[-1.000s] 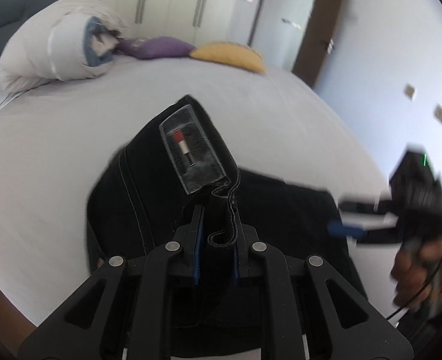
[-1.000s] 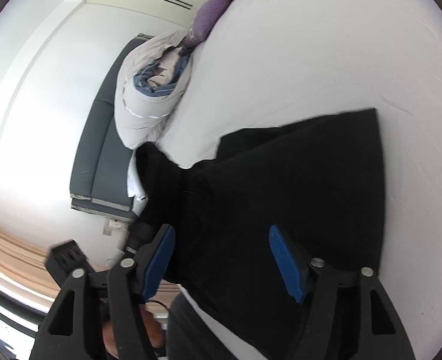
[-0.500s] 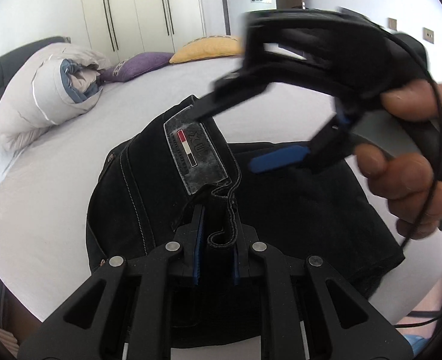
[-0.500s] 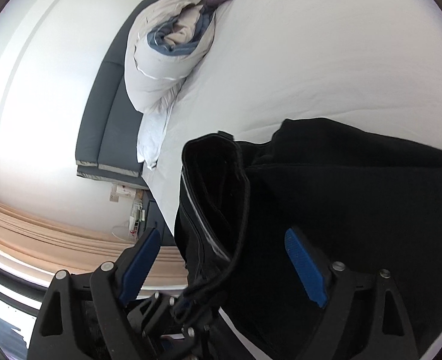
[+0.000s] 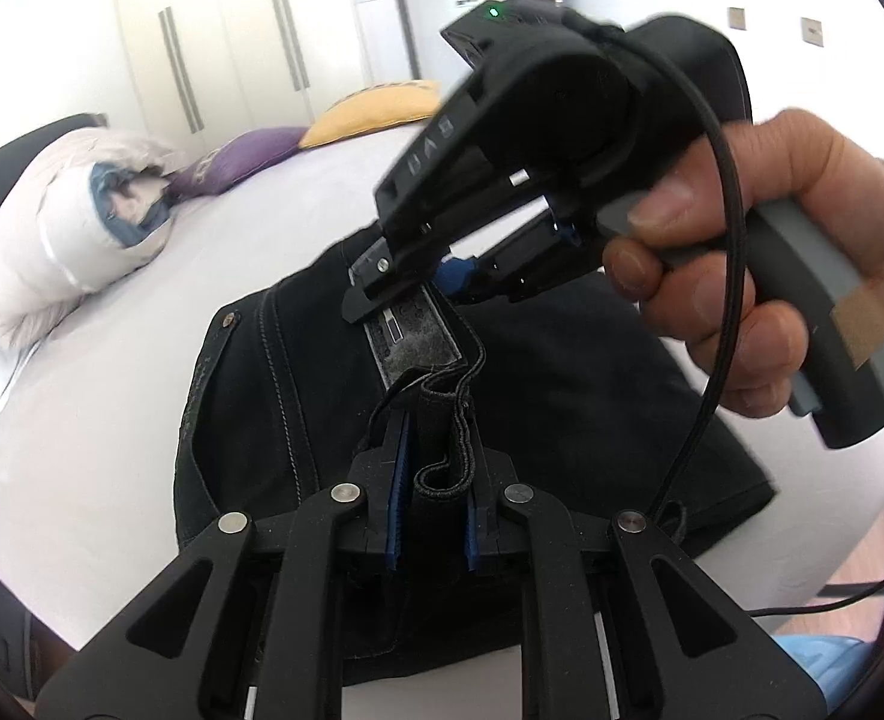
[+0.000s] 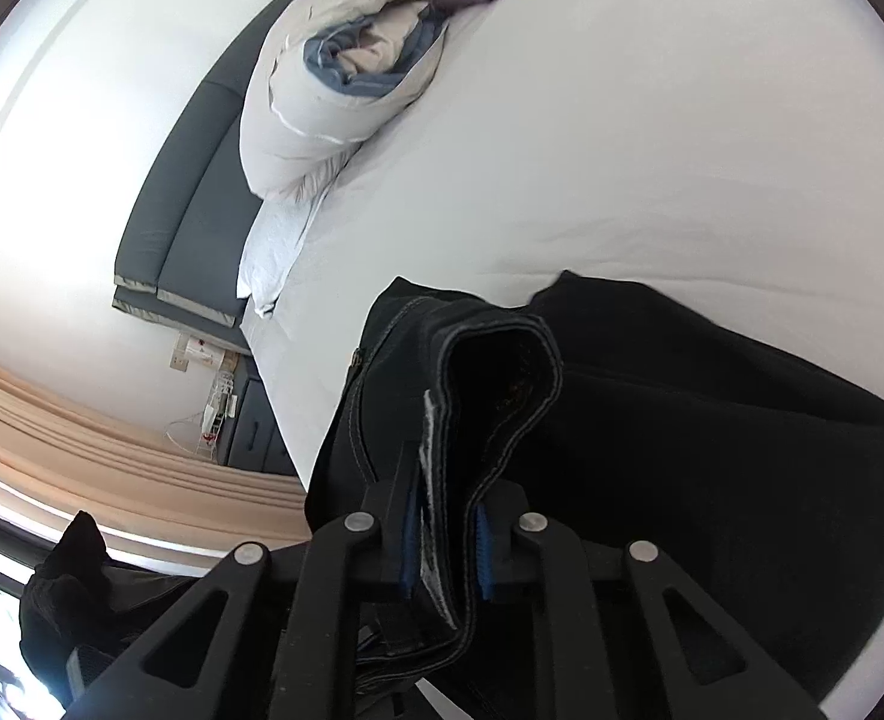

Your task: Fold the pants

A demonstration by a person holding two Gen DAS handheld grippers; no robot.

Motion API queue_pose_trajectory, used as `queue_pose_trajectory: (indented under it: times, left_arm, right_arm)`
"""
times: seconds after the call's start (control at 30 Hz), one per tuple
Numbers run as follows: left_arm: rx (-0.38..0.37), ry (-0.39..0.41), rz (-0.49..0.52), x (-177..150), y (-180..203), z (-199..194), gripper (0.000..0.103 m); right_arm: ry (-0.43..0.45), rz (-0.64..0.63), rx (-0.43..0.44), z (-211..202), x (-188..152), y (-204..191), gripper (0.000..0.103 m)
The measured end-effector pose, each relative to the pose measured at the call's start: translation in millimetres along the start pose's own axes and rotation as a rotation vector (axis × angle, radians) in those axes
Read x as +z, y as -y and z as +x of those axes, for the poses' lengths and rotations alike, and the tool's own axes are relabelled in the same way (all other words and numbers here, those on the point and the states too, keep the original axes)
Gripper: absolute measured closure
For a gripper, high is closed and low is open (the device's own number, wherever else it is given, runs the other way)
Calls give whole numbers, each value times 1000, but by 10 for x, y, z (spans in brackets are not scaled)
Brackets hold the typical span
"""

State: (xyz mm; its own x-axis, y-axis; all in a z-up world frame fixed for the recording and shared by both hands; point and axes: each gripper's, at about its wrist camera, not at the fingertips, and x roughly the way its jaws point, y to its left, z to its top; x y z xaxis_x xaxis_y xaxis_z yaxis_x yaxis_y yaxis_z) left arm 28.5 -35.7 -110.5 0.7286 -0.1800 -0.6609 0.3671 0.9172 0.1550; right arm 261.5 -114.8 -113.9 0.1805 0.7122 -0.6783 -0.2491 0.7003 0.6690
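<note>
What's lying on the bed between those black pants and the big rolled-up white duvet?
Nothing: in both wrist views only bare white sheet separates the black pants from the rolled duvet.

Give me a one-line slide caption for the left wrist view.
Left tool pinches the black pants' waistband while the right tool closes on its label patch, over a white bed.

The pants (image 5: 562,396) are matt black denim with pale stitched seams, a small metal rivet (image 5: 228,318) and a rough grey patch label (image 5: 415,339). The bed (image 6: 652,138) carries a smooth, matt white cloth sheet. The left tool (image 5: 431,504) is matt black plastic with shiny metal pins and ribbed blue pads (image 5: 398,498). The rolled duvet (image 6: 334,96) is soft, faintly satiny white cloth. The wardrobe doors (image 5: 244,48) look glossy.
</note>
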Motion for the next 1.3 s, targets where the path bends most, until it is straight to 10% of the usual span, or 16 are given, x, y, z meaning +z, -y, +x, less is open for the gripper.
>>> queue_pose_trajectory:
  times: [0.4, 1.0, 1.13, 1.23, 1.3]
  left_arm:
    - [-125, -49, 141, 80, 825, 111, 90]
    - [-133, -136, 220, -122, 900, 628, 86]
    - [-155, -151, 176, -124, 823, 641, 71]
    - [-192, -140, 97, -144, 624, 521, 25]
    - [-206, -116, 54, -159, 458, 383, 25]
  right_arm:
    - [102, 76, -68, -752, -471, 759, 88]
    - [134, 177, -60, -784, -751, 1296, 85]
    - [147, 185, -38, -830, -774, 1346, 76]
    - [161, 201, -26, -900, -782, 1375, 70]
    - [174, 212, -32, -969, -791, 1392, 69]
